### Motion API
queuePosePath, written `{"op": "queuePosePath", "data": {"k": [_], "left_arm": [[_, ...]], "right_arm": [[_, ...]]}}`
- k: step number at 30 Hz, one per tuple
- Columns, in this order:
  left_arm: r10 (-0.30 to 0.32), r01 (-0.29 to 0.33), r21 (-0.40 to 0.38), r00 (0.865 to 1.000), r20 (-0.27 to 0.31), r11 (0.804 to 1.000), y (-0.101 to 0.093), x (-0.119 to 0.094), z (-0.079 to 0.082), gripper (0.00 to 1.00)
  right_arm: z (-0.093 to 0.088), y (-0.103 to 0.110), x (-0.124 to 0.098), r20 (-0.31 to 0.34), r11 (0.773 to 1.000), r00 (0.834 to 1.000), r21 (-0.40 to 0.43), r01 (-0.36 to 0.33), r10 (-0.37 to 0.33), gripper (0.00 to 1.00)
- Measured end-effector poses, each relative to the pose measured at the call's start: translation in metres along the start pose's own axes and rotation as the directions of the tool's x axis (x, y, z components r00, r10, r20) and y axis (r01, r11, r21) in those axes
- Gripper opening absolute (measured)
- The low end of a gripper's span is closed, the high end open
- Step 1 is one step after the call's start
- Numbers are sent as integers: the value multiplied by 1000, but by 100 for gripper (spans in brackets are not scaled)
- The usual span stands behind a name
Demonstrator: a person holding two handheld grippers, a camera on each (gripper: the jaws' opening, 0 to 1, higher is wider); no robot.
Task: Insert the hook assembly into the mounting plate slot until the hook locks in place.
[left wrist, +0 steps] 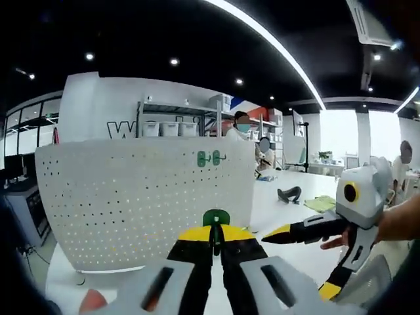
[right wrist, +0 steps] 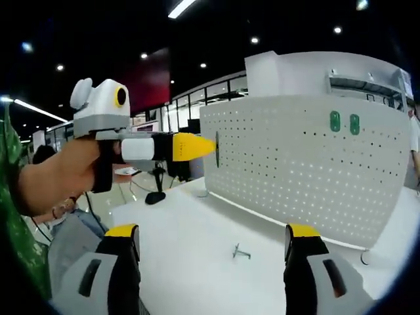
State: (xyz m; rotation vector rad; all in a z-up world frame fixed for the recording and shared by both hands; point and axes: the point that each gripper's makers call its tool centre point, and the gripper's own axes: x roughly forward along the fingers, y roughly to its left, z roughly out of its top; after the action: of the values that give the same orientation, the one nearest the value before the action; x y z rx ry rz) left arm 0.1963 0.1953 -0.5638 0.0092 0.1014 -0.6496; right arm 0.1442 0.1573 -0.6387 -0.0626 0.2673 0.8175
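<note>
We hold the green hook (left wrist: pixel 216 218) pinched in the left gripper (left wrist: pixel 216 237), facing the pegboard (left wrist: pixel 144 197). The right gripper (right wrist: pixel 213 252) gapes wide, holding nothing. Next: carry hook to a slot beside the 2 mounted hooks (left wrist: pixel 210 158).

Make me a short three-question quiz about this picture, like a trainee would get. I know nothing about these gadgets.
1. True or false: the left gripper is shut on a green hook.
2. How many green hooks already hang on the white pegboard? A) none B) two C) five
3. What small thing lies on the white table in front of the right gripper, whose jaws stand wide apart?

Key:
1. True.
2. B.
3. A small metal hook piece.
</note>
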Motion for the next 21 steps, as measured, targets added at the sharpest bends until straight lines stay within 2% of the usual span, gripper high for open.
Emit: {"op": "queuePosePath", "data": {"k": [3, 7, 17, 21], "left_arm": [[-2, 2, 7, 1000, 14, 1000, -4, 6, 13, 3], [-9, 7, 44, 999, 50, 999, -9, 16, 43, 3], [29, -40, 77, 990, 136, 996, 0, 47, 118, 3], [33, -46, 81, 988, 153, 996, 1, 58, 136, 3]], "right_arm": [[0, -3, -5, 1, 1000, 1000, 1, 10, -10, 93], [3, -6, -12, 10, 1000, 1000, 5, 18, -18, 92], [9, -20, -20, 19, 1000, 1000, 5, 24, -24, 91], [14, -28, -22, 22, 1000, 999, 2, 25, -25, 91]]}}
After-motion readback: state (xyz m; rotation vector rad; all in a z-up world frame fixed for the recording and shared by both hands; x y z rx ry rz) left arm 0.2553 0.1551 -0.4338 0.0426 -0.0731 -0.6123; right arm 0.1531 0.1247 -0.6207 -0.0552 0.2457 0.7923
